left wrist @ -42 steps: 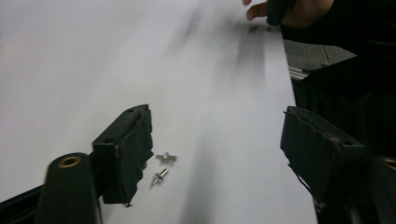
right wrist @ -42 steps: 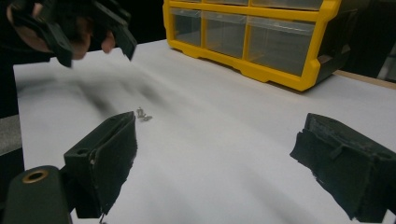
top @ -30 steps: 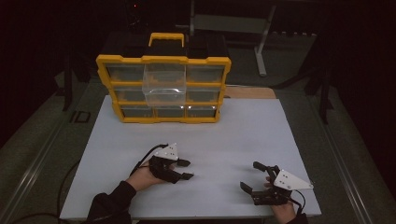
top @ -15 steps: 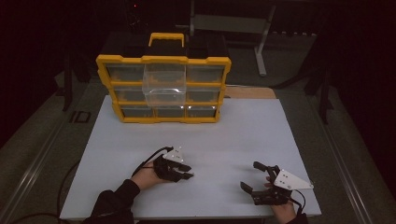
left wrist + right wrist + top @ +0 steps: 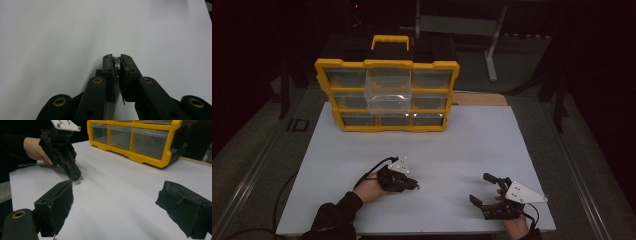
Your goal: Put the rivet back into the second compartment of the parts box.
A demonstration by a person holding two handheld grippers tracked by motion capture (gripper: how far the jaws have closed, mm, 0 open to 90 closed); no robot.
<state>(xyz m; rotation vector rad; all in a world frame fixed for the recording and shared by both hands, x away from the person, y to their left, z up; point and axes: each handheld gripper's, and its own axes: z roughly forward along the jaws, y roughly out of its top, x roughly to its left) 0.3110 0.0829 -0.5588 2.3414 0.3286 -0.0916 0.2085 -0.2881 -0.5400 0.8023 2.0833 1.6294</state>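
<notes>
left hand-held gripper: just closed on a tiny shiny bit, near yellow drawer box | right hand-held gripper: wide open, holds nothing | white desk between them bare

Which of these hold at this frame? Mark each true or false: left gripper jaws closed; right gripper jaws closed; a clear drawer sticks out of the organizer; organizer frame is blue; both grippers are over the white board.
1. Left gripper jaws are closed: true; a tiny metallic item sits at the tips.
2. Right gripper jaws are closed: false, they stand wide apart with nothing between.
3. A clear drawer sticks out of the organizer: true.
4. Organizer frame is blue: false, yellow.
5. Both grippers are over the white board: true.
</notes>
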